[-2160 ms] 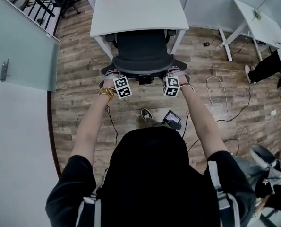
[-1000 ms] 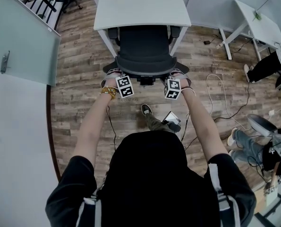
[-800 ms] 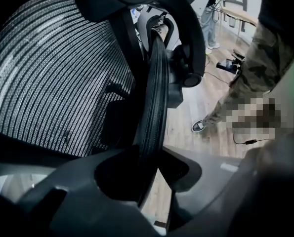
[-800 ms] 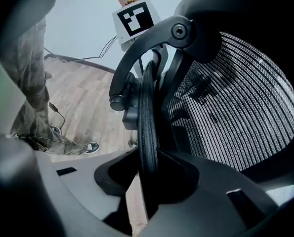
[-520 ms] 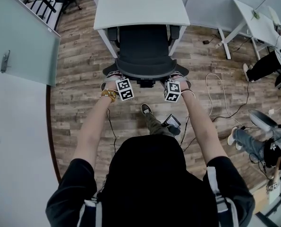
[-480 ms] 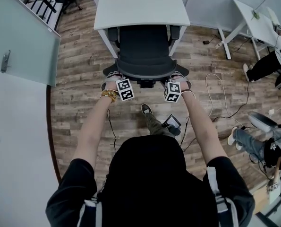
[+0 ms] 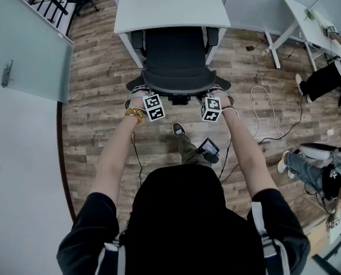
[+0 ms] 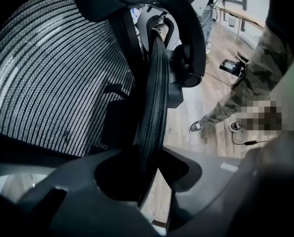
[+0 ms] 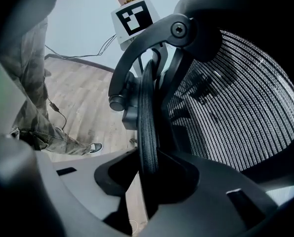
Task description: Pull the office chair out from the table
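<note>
Head view, chair: the office chair (image 7: 176, 56) stands partly under the surface (image 7: 170, 4), with its backrest turned toward the person.
Head view, relation: the backrest's top edge runs left to right. The left gripper (image 7: 141, 91) is at its left end and the right gripper (image 7: 216, 91) at its right end, both equally near. The wooden floor (image 7: 101, 79) behind them, toward the person, is where the pull seems to go.
Left gripper view, grip: the jaws are partly apart and clamp the backrest rim (image 8: 154, 107), which stands edge-on between them.
Right gripper view, grip: it is the same here, the jaws are closed on the rim, with the mesh (image 9: 235, 98) at the right.
Judgement: an even pull from both hands is probably needed, otherwise the chair may swivel.
</note>
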The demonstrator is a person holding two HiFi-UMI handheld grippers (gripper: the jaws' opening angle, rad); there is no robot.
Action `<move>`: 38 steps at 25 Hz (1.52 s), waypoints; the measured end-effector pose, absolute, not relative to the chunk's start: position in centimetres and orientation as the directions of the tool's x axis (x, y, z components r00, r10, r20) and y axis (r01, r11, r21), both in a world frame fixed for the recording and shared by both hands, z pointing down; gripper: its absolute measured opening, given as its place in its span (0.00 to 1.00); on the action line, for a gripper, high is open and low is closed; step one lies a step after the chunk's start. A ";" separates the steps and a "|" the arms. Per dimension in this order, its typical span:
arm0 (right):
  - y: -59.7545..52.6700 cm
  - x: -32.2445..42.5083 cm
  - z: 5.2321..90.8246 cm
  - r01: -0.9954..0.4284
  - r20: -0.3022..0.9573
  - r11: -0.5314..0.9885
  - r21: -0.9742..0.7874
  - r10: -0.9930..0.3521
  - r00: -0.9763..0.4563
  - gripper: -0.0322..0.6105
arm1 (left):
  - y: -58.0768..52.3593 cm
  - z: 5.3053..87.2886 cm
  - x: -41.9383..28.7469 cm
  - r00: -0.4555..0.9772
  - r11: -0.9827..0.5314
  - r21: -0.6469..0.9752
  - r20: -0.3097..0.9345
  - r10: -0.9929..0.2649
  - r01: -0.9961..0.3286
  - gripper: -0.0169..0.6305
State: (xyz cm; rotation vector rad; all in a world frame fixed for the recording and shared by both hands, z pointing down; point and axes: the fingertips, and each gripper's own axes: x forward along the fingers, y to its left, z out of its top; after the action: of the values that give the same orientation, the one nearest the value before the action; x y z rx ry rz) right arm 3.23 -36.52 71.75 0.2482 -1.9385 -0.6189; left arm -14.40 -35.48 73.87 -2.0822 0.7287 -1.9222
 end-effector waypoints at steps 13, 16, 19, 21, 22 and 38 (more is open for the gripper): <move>-35.2 3.1 71.6 0.094 0.787 0.848 0.521 -0.434 -0.439 0.21 | -34.4 73.7 -14.6 0.026 -0.853 -0.483 0.867 -0.497 -0.196 0.23; -34.1 3.0 71.7 0.092 0.782 0.846 0.525 -0.437 -0.445 0.21 | -33.4 73.8 -14.6 0.027 -0.852 -0.489 0.864 -0.502 -0.188 0.23; -33.3 3.1 71.7 0.091 0.782 0.850 0.518 -0.428 -0.454 0.20 | -32.7 73.8 -14.4 0.030 -0.853 -0.488 0.865 -0.501 -0.185 0.23; -32.8 3.4 71.8 0.090 0.782 0.852 0.516 -0.425 -0.456 0.20 | -32.2 73.8 -14.2 0.028 -0.852 -0.490 0.864 -0.503 -0.185 0.23; -32.5 3.4 71.8 0.089 0.782 0.852 0.515 -0.425 -0.456 0.20 | -32.0 73.8 -14.2 0.027 -0.851 -0.492 0.863 -0.505 -0.186 0.23; -30.2 4.1 72.3 0.088 0.788 0.853 0.515 -0.430 -0.441 0.20 | -29.5 74.3 -13.5 0.020 -0.843 -0.502 0.857 -0.515 -0.192 0.23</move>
State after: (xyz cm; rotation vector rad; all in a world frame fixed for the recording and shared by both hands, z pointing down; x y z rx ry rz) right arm 4.08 -30.18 72.28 0.2529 -1.9460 -0.6002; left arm -13.51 -29.48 74.32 -2.0513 0.7328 -1.9050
